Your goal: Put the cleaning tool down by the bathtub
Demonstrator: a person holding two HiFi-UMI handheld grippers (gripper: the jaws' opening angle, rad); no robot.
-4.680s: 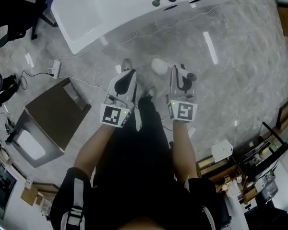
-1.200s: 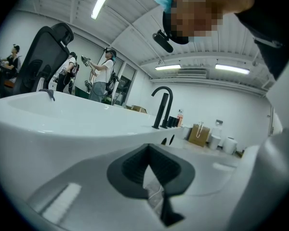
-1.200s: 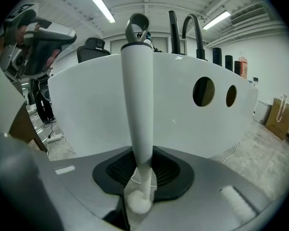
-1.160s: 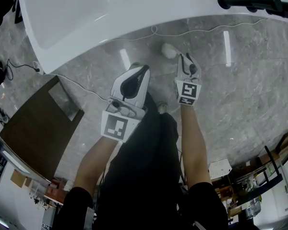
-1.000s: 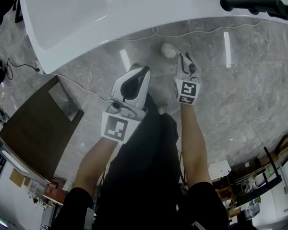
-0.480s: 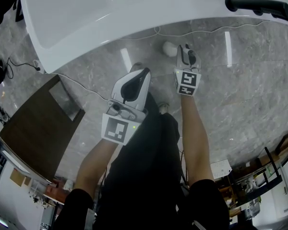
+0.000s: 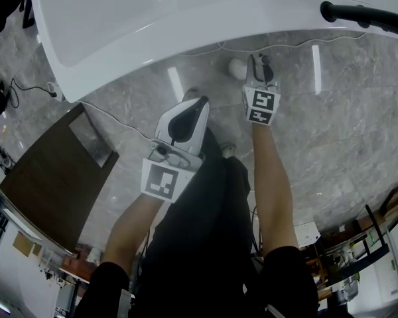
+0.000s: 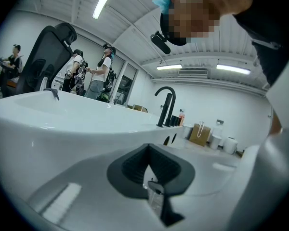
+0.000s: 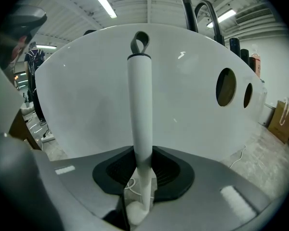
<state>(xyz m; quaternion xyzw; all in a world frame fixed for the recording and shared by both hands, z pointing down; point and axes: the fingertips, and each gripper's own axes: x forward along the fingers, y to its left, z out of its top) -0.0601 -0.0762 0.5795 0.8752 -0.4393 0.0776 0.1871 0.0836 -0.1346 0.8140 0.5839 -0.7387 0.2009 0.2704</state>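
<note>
The right hand-held gripper [image 9: 140, 177] clamps a white, loop-ended plastic cleaning tool [image 9: 138, 105]. From above the gripper mostly hides the tool beside the white bathtub [image 7: 152, 32]. The left hand-held gripper [image 8: 151, 189] is closed and empty.

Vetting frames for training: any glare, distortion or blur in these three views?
Head view: light strips glare on the glossy floor, the tub rim bows from the wide lens, no motion blur. Left gripper view: heavy fisheye, dark corners, a mosaic patch up top, faucet sharp. Right gripper view: fisheye too, tool crisp against the evenly lit tub wall.
</note>
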